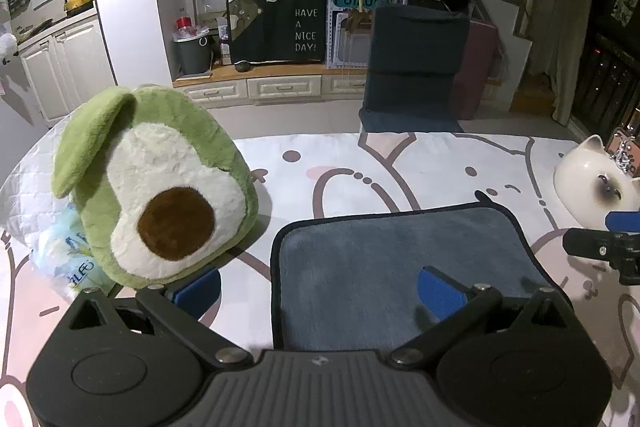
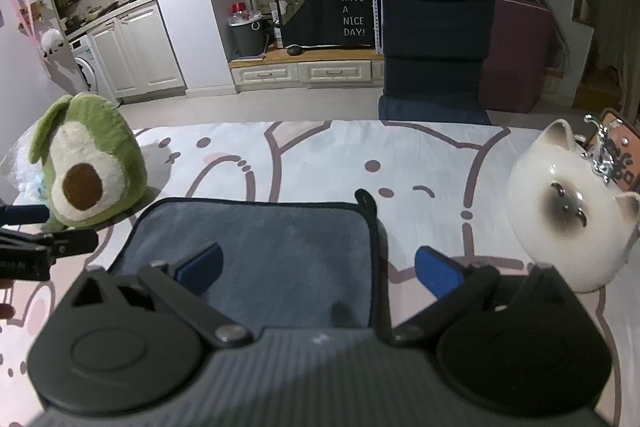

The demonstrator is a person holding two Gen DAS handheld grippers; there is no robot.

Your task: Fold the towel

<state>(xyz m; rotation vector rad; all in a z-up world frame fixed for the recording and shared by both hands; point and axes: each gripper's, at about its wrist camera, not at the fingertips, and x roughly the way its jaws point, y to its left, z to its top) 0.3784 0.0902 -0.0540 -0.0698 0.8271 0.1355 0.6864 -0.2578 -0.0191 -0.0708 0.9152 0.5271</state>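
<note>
The grey towel (image 1: 400,263) lies flat on the cartoon tablecloth (image 1: 400,163) between the avocado plush (image 1: 160,187) and cat jar (image 2: 572,215). Left gripper (image 1: 320,297) and right gripper (image 2: 320,269) both hover wide open, holding nothing, each straddling a near corner, probably so both corners get pinched together for the fold.

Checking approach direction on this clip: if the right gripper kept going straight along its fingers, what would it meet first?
Probably the towel: the right gripper, open, straddles its right edge. Beyond lies bare tablecloth; depth is unclear.
</note>
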